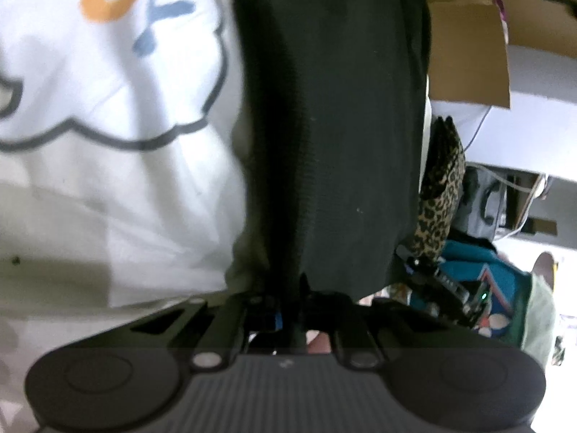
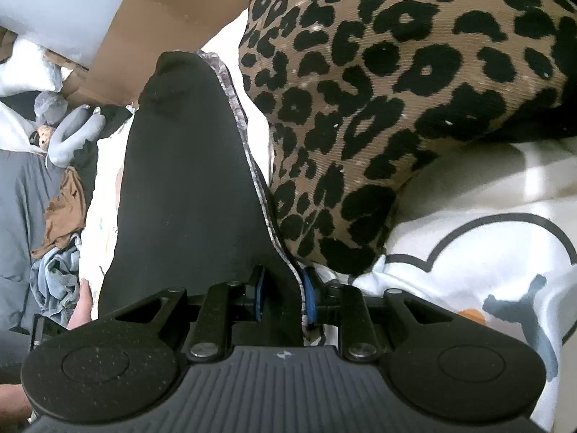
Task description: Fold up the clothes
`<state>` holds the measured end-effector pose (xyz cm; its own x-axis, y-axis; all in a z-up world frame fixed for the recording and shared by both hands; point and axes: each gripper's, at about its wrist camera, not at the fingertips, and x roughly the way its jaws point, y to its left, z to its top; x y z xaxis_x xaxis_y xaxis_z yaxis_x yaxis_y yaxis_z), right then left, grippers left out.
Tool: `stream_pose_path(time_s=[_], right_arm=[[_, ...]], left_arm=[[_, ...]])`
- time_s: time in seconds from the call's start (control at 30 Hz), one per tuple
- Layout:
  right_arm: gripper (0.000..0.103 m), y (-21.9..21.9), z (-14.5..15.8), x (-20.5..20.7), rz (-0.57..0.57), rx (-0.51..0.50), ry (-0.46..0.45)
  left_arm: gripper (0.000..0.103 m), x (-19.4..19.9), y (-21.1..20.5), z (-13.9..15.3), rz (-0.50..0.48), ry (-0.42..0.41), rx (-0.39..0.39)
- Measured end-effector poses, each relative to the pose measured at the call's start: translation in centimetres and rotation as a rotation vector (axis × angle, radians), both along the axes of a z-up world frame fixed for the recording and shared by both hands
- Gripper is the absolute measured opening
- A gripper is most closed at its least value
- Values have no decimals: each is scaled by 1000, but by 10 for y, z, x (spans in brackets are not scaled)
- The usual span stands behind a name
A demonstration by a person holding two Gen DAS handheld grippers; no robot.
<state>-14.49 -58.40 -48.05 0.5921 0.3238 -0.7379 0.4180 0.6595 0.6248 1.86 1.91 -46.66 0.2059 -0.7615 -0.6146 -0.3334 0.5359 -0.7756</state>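
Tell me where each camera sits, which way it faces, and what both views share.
Left wrist: on the left gripper, angled down along its fingers, shut on the black garment.
Right wrist: on the right gripper, angled down, clamping the black garment; a hand shows at left.
Shared: black garment, leopard-print cloth, white printed sheet.

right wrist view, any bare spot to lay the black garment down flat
Barest patch: the white printed sheet right of the right gripper, below the leopard-print garment. Left is crowded: a clothes heap and cardboard box.
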Motion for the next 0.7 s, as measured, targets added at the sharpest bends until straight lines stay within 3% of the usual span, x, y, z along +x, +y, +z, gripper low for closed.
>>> stream_pose_path(time_s=[0.33, 0.5, 0.7], right_arm=[[21, 3, 19, -7, 62, 0, -27], [23, 3, 7, -1, 57, -36, 25], [27, 2, -2, 8, 46, -10, 14]], left_arm=[[6, 6, -3, 3, -27, 0, 34], [7, 11, -5, -3, -44, 11, 46], [6, 12, -10, -2, -35, 12, 50]])
